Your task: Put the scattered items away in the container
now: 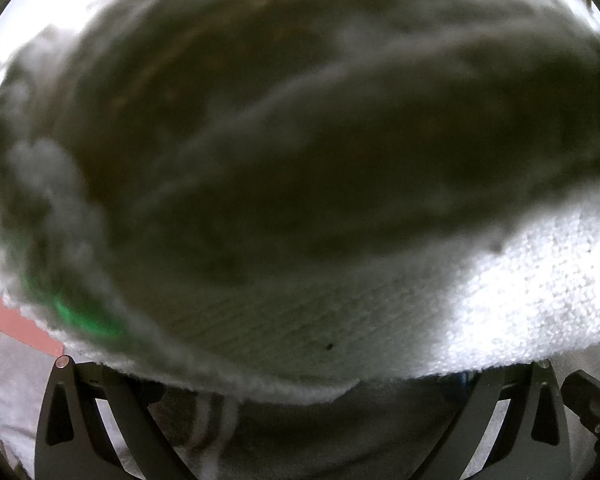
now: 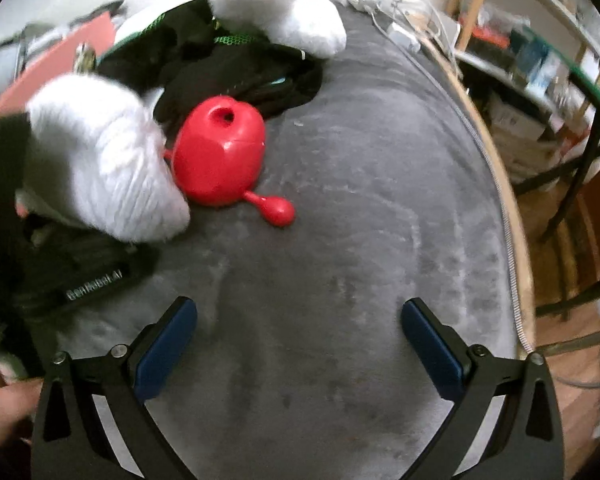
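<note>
Left wrist view: white knitted sock (image 1: 520, 308) fills the frame, pressed close and blurred; left gripper (image 1: 300, 420) fingertips hidden behind it, state cannot be told. Right wrist view: right gripper (image 2: 300, 344) fingers spread apart, empty, above grey fabric surface (image 2: 360, 220). Red plastic toy (image 2: 224, 156) centre-left, touching a second white sock (image 2: 104, 172), black garments (image 2: 236, 64) behind.

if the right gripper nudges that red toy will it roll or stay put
The red toy is rounded, so it would likely rock or roll a little. Its knobbed stalk and the soft grey cushion should stop it. Glossy plastic: probably stiff, light, maybe slippery.
</note>
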